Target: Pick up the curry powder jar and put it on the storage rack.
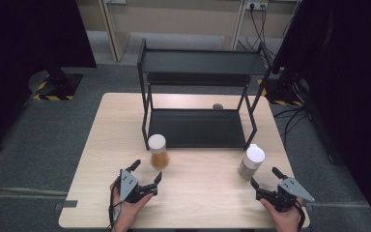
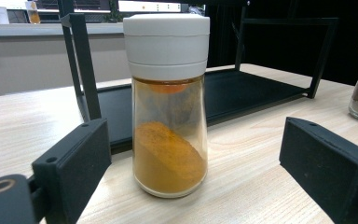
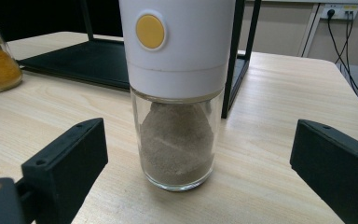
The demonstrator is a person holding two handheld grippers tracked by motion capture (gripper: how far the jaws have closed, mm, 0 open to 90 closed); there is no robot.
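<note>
- Your orange-powder jar (image 1: 158,151) stands upright on the wooden table (image 1: 96,145), just in front of the black shelf rack (image 1: 198,96), at the rack's front-left leg.
- Your grey-powder jar (image 1: 251,162) stands upright near the rack's front-right leg — white cap, yellow button.
- Your left gripper (image 1: 146,173) sits just in front of the orange-powder jar; jaws spread wide, flanking the jar without touching it, holding nothing.
- Your right gripper (image 1: 265,177) sits in front of the rack beside the grey-powder jar — jaws wide open and empty.
</note>
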